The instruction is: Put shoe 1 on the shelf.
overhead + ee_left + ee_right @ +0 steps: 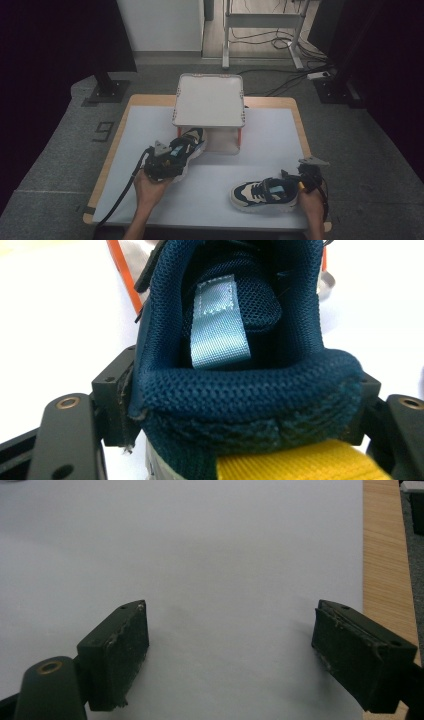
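My left gripper [161, 162] is shut on the heel of a navy, black and cream sneaker [184, 149]. It holds the sneaker off the table, toe pointing toward the white stand [210, 100]. In the left gripper view the padded navy heel collar [245, 390] sits pinched between the two jaws of my left gripper [240, 405], with a pale blue pull tab [217, 325] inside and a yellow strap [300, 462] below. A second, matching sneaker [264, 193] lies on the table at the front right. My right gripper [306, 179] stands open just behind its heel, nothing between the jaws [240, 650].
The white stand has a flat square top on orange legs at the back middle of the table. A white sheet [200, 545] covers the table, with a wooden edge [382, 555] showing. Beyond the table are dark floor mats, cables and desk legs.
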Demonstrator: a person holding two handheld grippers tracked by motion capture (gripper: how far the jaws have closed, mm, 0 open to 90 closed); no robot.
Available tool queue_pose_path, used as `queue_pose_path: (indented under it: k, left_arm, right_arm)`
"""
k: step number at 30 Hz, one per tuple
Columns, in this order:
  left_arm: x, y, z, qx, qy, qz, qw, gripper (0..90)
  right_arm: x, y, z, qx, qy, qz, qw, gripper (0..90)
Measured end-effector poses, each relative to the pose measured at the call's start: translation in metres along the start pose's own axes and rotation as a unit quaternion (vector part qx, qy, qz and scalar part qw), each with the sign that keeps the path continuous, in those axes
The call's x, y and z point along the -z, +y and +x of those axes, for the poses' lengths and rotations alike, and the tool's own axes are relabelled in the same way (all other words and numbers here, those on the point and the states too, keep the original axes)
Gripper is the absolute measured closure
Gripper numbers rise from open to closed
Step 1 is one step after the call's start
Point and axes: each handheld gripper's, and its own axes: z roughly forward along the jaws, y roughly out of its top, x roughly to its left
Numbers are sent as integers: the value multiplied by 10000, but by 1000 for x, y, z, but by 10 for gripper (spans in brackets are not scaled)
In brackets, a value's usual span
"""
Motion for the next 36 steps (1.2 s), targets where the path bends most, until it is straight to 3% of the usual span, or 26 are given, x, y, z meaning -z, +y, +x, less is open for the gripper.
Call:
queue_pose_path:
  k: [6,14,22,28,33,36]
  left_arm:
    - [-17,7,3,167,129,13,9998,249]
    - [-40,18,1,150,342,101,9993,248]
    - [-62,30,-1,255,452,97,9986,247]
    - [-76,29,-1,328,628,128,9974,246]
    - [-84,27,0,388,615,166,9972,238]
    - [-85,27,3,505,472,222,9974,219]
  right_arm:
    - [0,0,0,-1,1,0,10000,143]
    - [0,0,0,-1,2,4,10000,143]
    - [0,0,0,-1,2,4,10000,143]
    - [0,0,0,-1,4,4,10000,143]
    - [0,0,0,-1,4,5,10000,143]
    - [0,0,0,-4,3,-2,10000,143]
